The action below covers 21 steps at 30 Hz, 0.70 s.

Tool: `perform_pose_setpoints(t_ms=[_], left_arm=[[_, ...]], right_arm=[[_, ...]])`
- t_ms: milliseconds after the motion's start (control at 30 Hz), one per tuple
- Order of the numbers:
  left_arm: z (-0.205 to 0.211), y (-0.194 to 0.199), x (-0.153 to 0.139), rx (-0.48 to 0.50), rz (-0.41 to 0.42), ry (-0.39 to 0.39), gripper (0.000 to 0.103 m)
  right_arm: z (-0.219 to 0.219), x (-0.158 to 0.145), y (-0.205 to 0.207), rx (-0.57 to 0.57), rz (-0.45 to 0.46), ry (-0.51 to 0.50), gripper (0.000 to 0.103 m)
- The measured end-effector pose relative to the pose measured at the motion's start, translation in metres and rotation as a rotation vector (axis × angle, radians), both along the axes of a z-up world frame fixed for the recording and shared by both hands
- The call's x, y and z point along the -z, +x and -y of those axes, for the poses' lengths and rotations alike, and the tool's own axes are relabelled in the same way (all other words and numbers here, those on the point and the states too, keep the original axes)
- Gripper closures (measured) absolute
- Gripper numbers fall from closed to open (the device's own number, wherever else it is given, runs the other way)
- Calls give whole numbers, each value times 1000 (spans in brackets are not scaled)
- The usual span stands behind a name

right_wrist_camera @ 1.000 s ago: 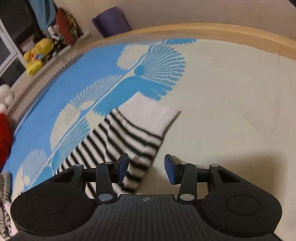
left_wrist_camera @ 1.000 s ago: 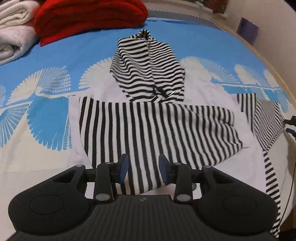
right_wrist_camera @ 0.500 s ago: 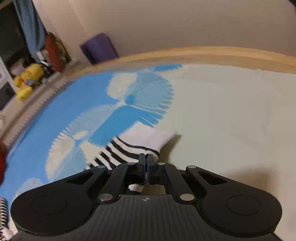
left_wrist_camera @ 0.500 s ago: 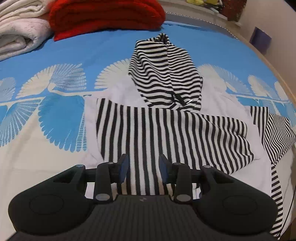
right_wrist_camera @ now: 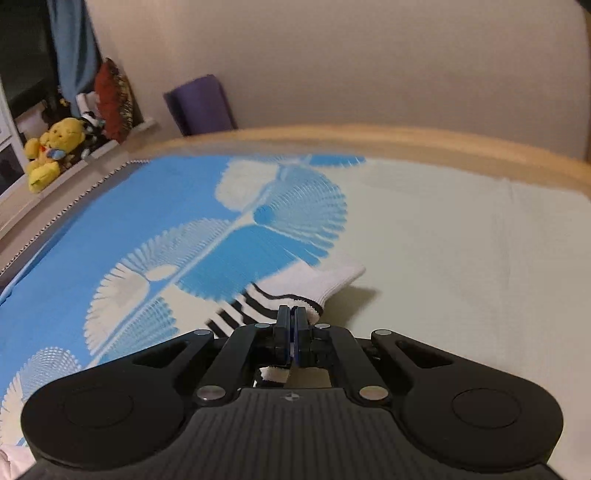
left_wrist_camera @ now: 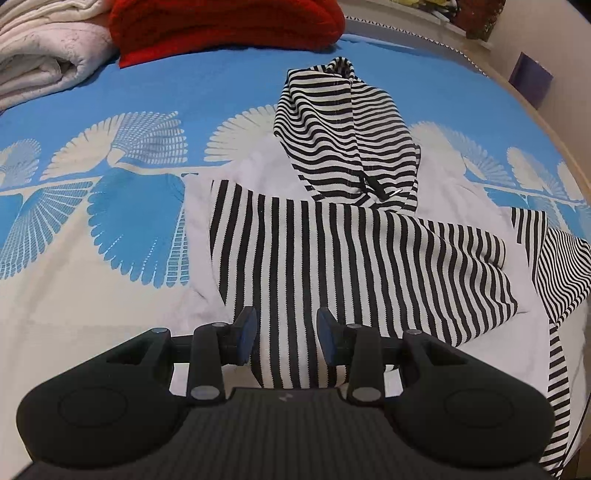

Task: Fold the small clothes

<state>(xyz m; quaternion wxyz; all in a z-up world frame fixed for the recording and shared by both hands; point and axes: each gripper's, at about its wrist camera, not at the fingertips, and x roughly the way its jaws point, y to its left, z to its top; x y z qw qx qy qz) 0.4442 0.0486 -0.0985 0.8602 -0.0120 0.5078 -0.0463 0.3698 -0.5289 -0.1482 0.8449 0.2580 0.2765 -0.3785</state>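
A black-and-white striped hoodie lies on the bed, its hood pointing away and one striped sleeve folded across the white body. My left gripper hovers open over the near end of that folded sleeve, the fingers apart and not pressing the cloth. The other sleeve trails off to the right. In the right wrist view my right gripper is shut on this sleeve's white cuff. The cuff's edge is pinched between the pads, lifted a little off the bedspread.
A blue and cream fan-patterned bedspread covers the bed. A red blanket and a folded white blanket lie at the far end. The wooden bed edge, a purple roll and a yellow plush toy lie beyond the right gripper.
My right gripper has shut on the sleeve cuff and risen with it, tilting up toward the wall. My left gripper has drifted slightly left over the hoodie, its fingers still apart.
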Motion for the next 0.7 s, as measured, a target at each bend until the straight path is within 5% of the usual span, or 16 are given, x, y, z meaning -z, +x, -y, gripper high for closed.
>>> perform_pose_setpoints(t_ms=[133, 233, 400, 467, 600, 700], left_arm=[[-6, -1, -6, -6, 12, -11, 63], [-18, 1, -14, -36, 29, -25, 63], [-65, 9, -31, -149, 61, -61, 63], [-86, 13, -38, -197, 66, -83, 63], [-115, 15, -44, -261, 58, -141, 63], [-120, 13, -45, -262, 50, -172, 63]], right_arm=[[-33, -32, 14, -61, 42, -104, 103], [-94, -73, 33, -229, 146, -153, 103], [-233, -142, 41, -639, 381, -51, 102], [-292, -148, 40, -864, 414, 91, 100], [-375, -126, 38, -1189, 189, 426, 99], [-389, -121, 27, -1213, 47, 451, 84]])
